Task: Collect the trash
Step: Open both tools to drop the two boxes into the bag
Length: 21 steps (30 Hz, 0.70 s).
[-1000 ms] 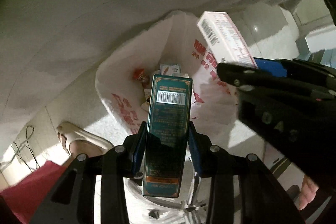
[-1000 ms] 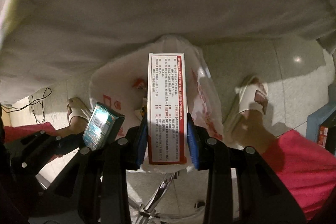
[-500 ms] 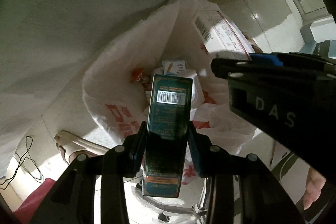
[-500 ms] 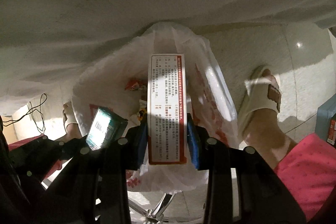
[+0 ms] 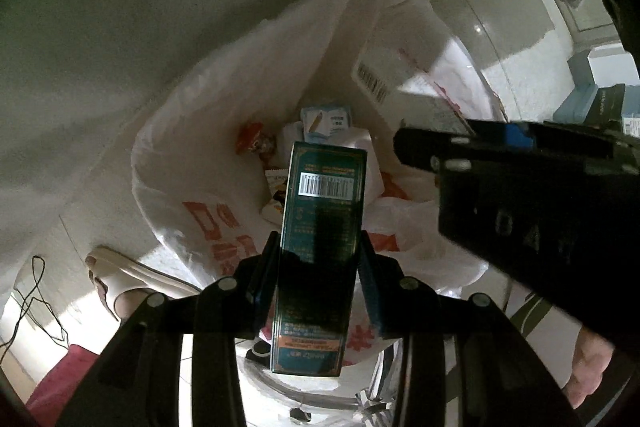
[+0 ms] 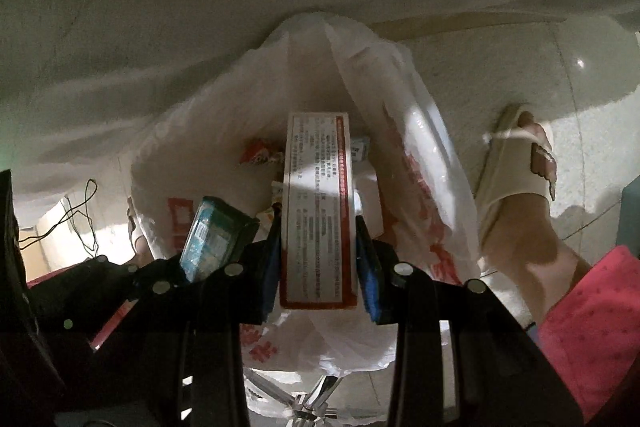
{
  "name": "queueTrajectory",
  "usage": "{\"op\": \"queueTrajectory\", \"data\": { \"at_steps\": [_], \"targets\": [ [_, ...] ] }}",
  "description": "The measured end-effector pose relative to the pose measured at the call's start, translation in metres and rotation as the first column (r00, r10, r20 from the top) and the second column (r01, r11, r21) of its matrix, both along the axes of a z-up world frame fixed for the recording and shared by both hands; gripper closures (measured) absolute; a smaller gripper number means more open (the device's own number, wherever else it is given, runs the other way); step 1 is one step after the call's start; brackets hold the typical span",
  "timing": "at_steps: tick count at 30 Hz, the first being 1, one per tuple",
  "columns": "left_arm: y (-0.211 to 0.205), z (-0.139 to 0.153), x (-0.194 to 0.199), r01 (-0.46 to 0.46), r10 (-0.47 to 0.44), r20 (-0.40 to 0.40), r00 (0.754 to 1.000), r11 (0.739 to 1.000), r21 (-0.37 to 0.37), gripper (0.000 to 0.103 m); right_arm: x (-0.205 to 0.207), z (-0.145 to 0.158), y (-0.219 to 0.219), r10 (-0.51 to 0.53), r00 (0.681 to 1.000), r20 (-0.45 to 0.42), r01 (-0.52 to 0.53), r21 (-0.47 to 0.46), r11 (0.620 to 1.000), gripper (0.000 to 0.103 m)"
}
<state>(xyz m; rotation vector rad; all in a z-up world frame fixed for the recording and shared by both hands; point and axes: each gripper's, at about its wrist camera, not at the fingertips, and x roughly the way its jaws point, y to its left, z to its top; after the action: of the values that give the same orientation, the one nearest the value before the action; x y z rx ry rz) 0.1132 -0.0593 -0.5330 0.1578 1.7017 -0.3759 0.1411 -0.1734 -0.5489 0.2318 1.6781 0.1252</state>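
Drop-off step: left claw pinches a green box, right claw a white box, both over the bag mouth, seemingly; next, release both

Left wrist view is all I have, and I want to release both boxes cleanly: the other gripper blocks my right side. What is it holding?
Observer: The right gripper is shut on a white box with red borders, held lengthwise between its pads.
Operator: Is that box over the bag?
Observer: Yes, its far end points into the open mouth of the white plastic bag.
Operator: Anything beside the bag on that side?
Observer: A person's foot in a pale slipper stands on the floor right of the bag.
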Motion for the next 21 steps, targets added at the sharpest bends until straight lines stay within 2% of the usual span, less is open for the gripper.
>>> {"op": "queueTrajectory", "data": {
  "at_steps": [5, 6, 8, 9, 10, 19, 21],
  "targets": [
    [0.000, -0.004, 0.000, -0.010, 0.010, -0.021, 1.000, 1.000, -0.008, 0.063, -0.003, -0.002, 0.006, 0.013, 1.000, 0.000, -0.013, -0.008, 1.000, 0.069],
    [0.001, -0.005, 0.000, -0.013, 0.013, -0.028, 1.000, 1.000, -0.006, 0.054, -0.003, -0.001, 0.007, 0.013, 1.000, 0.001, -0.013, -0.010, 1.000, 0.069],
    [0.001, -0.006, 0.003, -0.027, 0.027, -0.039, 0.999, 1.000, -0.001, 0.038, -0.004, -0.002, 0.008, 0.011, 1.000, 0.003, -0.011, -0.011, 1.000, 0.060],
    [0.001, -0.006, 0.003, -0.029, 0.029, -0.039, 0.999, 1.000, -0.001, 0.036, -0.004, -0.002, 0.008, 0.012, 1.000, 0.006, -0.012, -0.022, 1.000, 0.050],
    [0.001, -0.007, 0.004, -0.029, 0.029, -0.045, 0.999, 1.000, 0.003, 0.036, -0.004, -0.002, 0.009, 0.013, 1.000, 0.010, -0.013, -0.031, 0.999, 0.048],
    [0.008, 0.001, 0.005, -0.069, 0.070, -0.028, 0.997, 0.997, 0.037, 0.028, -0.004, 0.004, 0.000, 0.013, 1.000, 0.009, -0.013, -0.048, 0.999, 0.048],
    [0.012, 0.004, 0.006, -0.086, 0.087, -0.024, 0.996, 0.995, 0.043, 0.026, -0.005, 0.009, -0.002, 0.022, 1.000, 0.016, -0.021, -0.062, 0.998, 0.044]
  ]
}}
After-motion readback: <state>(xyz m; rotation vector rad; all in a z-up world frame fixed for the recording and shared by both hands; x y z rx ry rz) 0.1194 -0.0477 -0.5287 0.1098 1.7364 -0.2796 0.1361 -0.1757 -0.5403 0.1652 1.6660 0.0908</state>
